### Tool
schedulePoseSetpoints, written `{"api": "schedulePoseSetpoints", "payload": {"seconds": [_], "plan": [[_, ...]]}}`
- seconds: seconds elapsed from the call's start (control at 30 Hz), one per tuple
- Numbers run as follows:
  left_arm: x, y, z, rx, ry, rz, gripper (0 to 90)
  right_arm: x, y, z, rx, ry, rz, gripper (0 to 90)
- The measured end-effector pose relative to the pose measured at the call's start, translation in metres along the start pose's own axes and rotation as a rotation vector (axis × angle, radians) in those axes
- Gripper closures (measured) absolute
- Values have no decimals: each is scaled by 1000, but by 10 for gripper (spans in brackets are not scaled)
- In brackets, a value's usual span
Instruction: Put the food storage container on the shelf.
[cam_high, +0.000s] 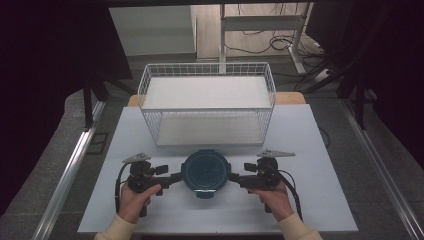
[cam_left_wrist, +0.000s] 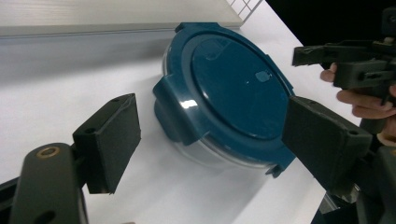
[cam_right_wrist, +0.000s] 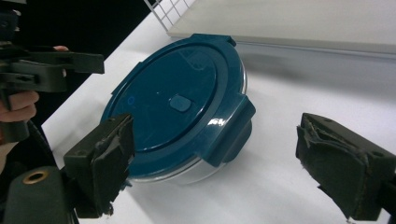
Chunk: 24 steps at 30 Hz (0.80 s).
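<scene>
One lidded blue container (cam_high: 205, 171), contents hidden

left gripper (cam_high: 176, 177): black body, grey three-cornered plate on top, black cable
right gripper (cam_high: 234, 176): black body, grey plate, worn foam pads (cam_right_wrist: 112, 158), brass-coloured screw
sleeves (cam_high: 116, 229): cream, ribbed cuffs

Overhead light falls evenly on the white tabletop (cam_high: 310, 200), surroundings stay dark, a small glare spot marks the blue lid (cam_left_wrist: 236, 88), near pads (cam_right_wrist: 105, 158) slightly soft.
</scene>
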<state>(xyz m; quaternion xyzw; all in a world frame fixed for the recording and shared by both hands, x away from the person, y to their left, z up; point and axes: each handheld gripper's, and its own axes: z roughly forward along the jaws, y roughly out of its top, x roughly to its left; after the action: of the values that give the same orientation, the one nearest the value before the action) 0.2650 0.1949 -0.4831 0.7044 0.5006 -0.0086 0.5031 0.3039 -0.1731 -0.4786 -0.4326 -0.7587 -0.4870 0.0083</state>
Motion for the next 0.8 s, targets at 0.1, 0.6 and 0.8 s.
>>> {"api": "schedulePoseSetpoints", "payload": {"seconds": [0.1,0.6,0.8], "plan": [[-1,6,3,-7,1,-10,187,0,4,5,6,9,24,113],[7,8,26,57,-52,-65,179,-5,8,32,46,28,141,100],[16,7,34,71,-88,-112,181,-8,2,40,80,40,184,98]]}}
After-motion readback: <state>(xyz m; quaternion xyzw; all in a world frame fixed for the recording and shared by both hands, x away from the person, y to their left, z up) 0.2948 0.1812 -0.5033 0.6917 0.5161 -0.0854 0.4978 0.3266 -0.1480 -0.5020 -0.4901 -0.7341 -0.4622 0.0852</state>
